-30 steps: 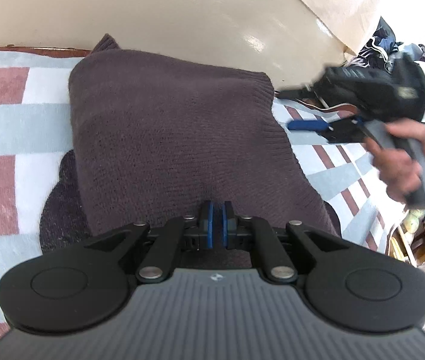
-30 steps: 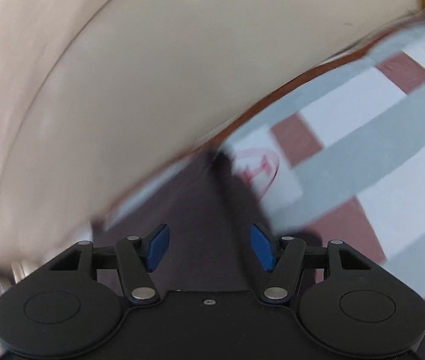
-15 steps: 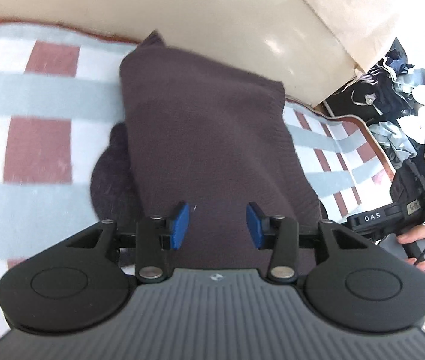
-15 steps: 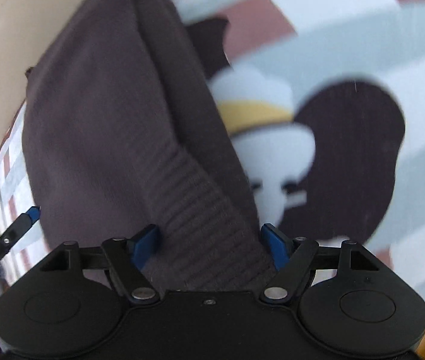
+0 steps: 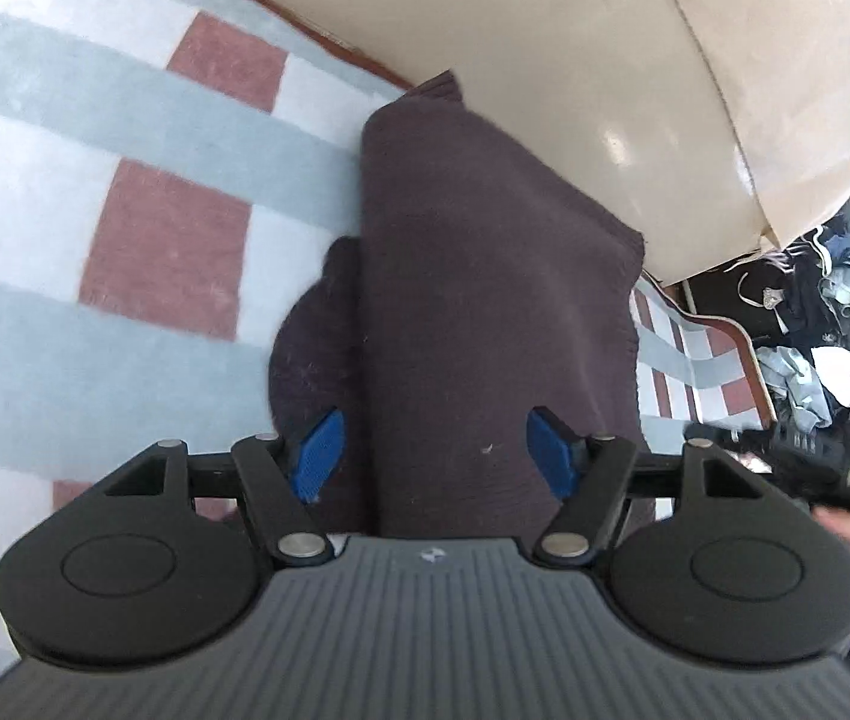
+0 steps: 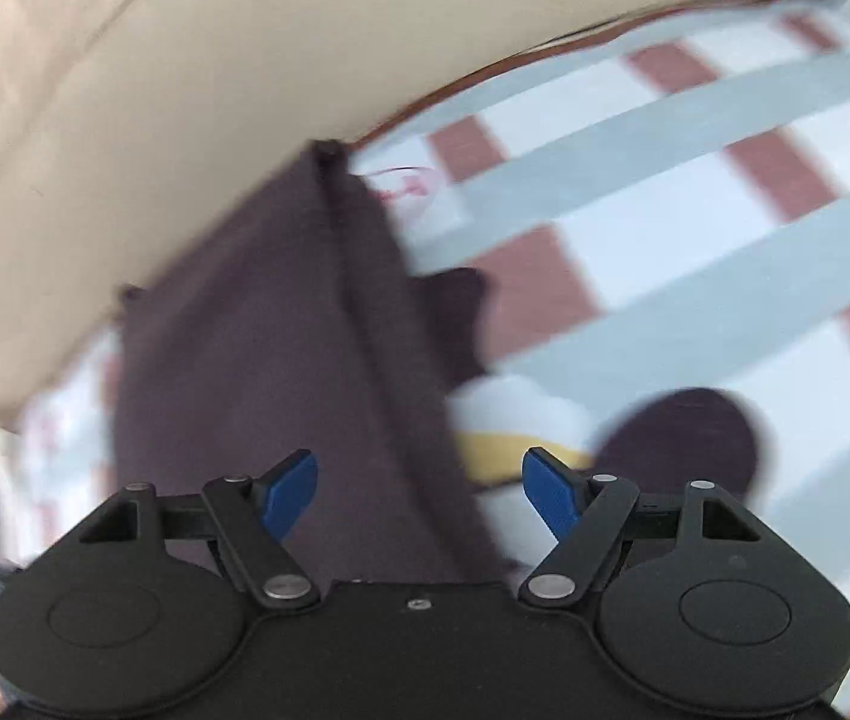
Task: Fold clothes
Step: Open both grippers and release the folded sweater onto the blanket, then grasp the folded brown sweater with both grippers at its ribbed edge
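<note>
My right gripper (image 6: 419,489) hangs wide open over the folded dark brown sweater (image 6: 257,378), which lies on the checked blanket (image 6: 695,228) with its far end against the cream cushion (image 6: 155,90)

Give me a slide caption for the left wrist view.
Open left tongs over a folded dark brown sweater on a checked blanket.

Your left wrist view looks down close over the folded sweater (image 5: 485,300) toward the cushion (image 5: 635,60), your right wrist view likewise from the opposite side, both sharing sweater, blanket (image 6: 695,228).
</note>
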Demonstrator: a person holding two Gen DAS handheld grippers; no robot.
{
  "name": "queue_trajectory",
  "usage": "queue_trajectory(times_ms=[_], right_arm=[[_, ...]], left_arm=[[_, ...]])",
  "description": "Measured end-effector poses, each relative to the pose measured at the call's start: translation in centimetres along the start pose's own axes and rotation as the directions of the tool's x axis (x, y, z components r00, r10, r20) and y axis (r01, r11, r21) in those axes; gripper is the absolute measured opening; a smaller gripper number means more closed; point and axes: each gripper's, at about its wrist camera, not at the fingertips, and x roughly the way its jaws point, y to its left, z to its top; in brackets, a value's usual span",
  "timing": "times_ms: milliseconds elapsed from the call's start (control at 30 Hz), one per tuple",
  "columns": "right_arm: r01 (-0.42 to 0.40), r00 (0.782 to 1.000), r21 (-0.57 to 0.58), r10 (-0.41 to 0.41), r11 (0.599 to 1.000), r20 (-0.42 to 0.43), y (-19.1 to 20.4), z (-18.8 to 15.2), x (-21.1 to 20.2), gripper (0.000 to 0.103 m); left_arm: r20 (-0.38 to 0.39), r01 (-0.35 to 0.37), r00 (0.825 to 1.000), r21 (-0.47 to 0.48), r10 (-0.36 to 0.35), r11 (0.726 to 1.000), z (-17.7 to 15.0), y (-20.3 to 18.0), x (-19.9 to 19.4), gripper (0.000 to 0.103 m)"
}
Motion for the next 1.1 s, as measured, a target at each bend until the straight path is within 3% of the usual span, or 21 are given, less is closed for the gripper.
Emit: queue_trajectory(times_ms=[67,200,367,467,533,633,733,833,967,1033,1100], right_arm=[[-0.048,0.999,-0.008,0.048,0.999,-0.01,0.6,0.7,1.6,0.08],[-0.037,0.999,-0.107,0.037,0.994,-0.004,2.6,0.6,2.7,0.079],[-0.058,0.997,-0.168,0.049,0.984,-0.055,2.9,1.5,4.6,0.079],[-0.063,0.994,-0.282,0.035,0.957,-0.101,3.7,1.5,4.4,0.079],[-0.064,0.993,-0.335,0.026,0.94,-0.117,3.8,1.6,5.0,0.079],[-0.093,0.985,-0.286,0.046,0.954,-0.166,2.6,1.8,5.8,0.078],[-0.077,0.989,-0.313,0.032,0.947,-0.147,2.1,2.1,4.6,0.077],[-0.141,0.978,-0.259,0.094,0.955,-0.186,0.4,2.3,4.1,0.077],[-0.2,0.957,-0.172,0.155,0.965,-0.244,-1.4,2.0,5.6,0.077],[-0.272,0.944,-0.105,0.244,0.957,-0.22,-1.6,2.0,6.4,0.074],[-0.329,0.929,-0.068,0.31,0.942,-0.204,-1.3,1.9,7.3,0.072]], left_arm=[[0.0,0.02,1.0,-0.002,-0.02,1.0,0.2,0.2,0.6,0.067],[-0.011,0.102,0.995,-0.092,-0.104,0.99,0.4,1.5,2.4,0.067],[0.007,0.254,0.965,-0.256,-0.261,0.933,0.1,4.0,4.0,0.067],[0.015,0.28,0.957,-0.288,-0.288,0.916,0.0,4.5,4.0,0.064],[0.012,0.252,0.966,-0.245,-0.257,0.936,0.2,3.8,3.9,0.06],[-0.029,0.132,0.99,-0.095,-0.135,0.987,0.5,1.6,4.4,0.056],[-0.025,0.039,0.999,0.012,-0.039,0.999,0.3,-0.3,4.7,0.057],[-0.012,0.05,0.999,0.007,-0.05,0.999,0.2,-0.7,4.8,0.059],[-0.022,0.169,0.984,-0.145,-0.174,0.975,0.0,1.0,6.0,0.064],[-0.009,0.205,0.977,-0.202,-0.212,0.958,0.0,1.5,6.3,0.067],[0.001,0.205,0.978,-0.2,-0.209,0.958,0.0,1.1,6.5,0.069]])
